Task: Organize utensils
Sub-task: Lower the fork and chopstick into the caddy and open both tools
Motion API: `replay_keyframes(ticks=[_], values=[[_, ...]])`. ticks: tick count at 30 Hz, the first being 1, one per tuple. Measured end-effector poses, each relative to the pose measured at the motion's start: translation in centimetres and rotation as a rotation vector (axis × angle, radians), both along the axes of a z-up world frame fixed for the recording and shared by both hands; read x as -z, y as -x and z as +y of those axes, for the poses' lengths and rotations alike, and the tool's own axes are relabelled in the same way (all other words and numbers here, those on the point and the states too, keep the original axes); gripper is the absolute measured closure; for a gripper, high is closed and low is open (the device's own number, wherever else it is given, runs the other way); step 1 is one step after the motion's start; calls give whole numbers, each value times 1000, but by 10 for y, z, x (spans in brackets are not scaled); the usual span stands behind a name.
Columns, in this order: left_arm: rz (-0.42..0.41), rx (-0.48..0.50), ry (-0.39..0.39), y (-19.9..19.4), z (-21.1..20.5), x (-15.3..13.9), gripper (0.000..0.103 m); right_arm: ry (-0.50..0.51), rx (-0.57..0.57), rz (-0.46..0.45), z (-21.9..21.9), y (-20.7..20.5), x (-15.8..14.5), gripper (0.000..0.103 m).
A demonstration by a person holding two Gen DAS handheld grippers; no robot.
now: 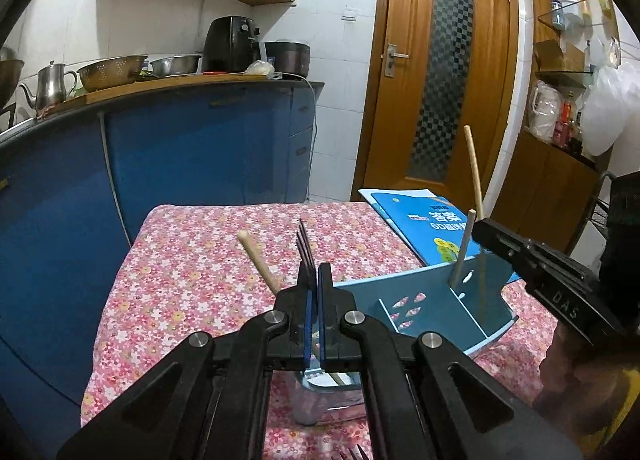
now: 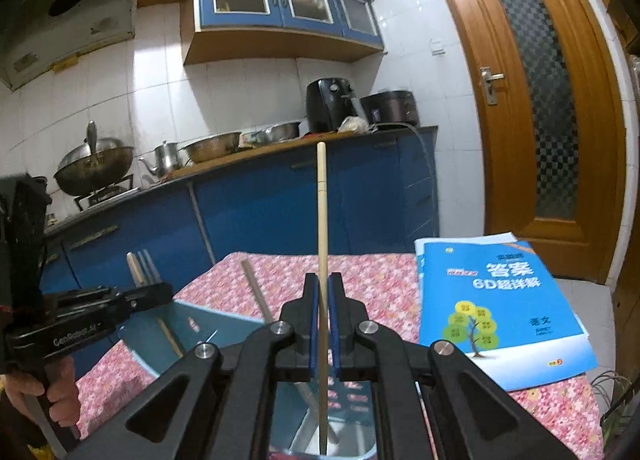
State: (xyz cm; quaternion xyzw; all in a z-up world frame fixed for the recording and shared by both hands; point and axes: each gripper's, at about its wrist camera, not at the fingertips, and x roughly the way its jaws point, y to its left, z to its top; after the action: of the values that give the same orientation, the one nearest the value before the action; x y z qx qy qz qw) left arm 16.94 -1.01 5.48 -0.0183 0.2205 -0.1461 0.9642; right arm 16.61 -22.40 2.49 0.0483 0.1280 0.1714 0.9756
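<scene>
My left gripper (image 1: 314, 280) is shut on a metal fork (image 1: 305, 256), tines up, above a clear cup (image 1: 320, 400) that also holds a wooden utensil handle (image 1: 258, 260). My right gripper (image 2: 324, 288) is shut on a light wooden chopstick (image 2: 322, 220), held upright with its lower end inside the blue divided utensil holder (image 2: 224, 324). In the left wrist view the right gripper (image 1: 486, 230) holds that chopstick (image 1: 474, 172) over the blue holder (image 1: 424, 308), where a second chopstick (image 1: 464, 248) leans. The left gripper (image 2: 160, 288) also shows in the right wrist view.
The floral tablecloth (image 1: 192, 280) covers a small table. A blue book (image 2: 496, 308) lies at the table's far right corner. Blue kitchen cabinets (image 1: 180, 164) with pots stand behind, and a wooden door (image 1: 440, 68) is at the back right.
</scene>
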Motion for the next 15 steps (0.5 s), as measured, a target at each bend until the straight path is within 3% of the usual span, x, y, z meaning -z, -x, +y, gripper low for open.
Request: replay_keyframes(ticks=[2, 3, 5, 7, 15], values=[[6, 1, -3, 1, -1, -1, 102, -12, -15, 15, 1, 0, 2, 82], [11, 2, -1, 1, -2, -1, 101, -21, -24, 17, 1, 1, 2, 80], [19, 5, 5, 1, -1, -2, 90, -25, -30, 17, 2, 3, 1, 79], [21, 10, 12, 2, -1, -3, 85, -21, -30, 13, 4, 6, -2, 78], [28, 22, 25, 18, 1, -14, 85, -18, -24, 14, 3, 23, -13, 78]])
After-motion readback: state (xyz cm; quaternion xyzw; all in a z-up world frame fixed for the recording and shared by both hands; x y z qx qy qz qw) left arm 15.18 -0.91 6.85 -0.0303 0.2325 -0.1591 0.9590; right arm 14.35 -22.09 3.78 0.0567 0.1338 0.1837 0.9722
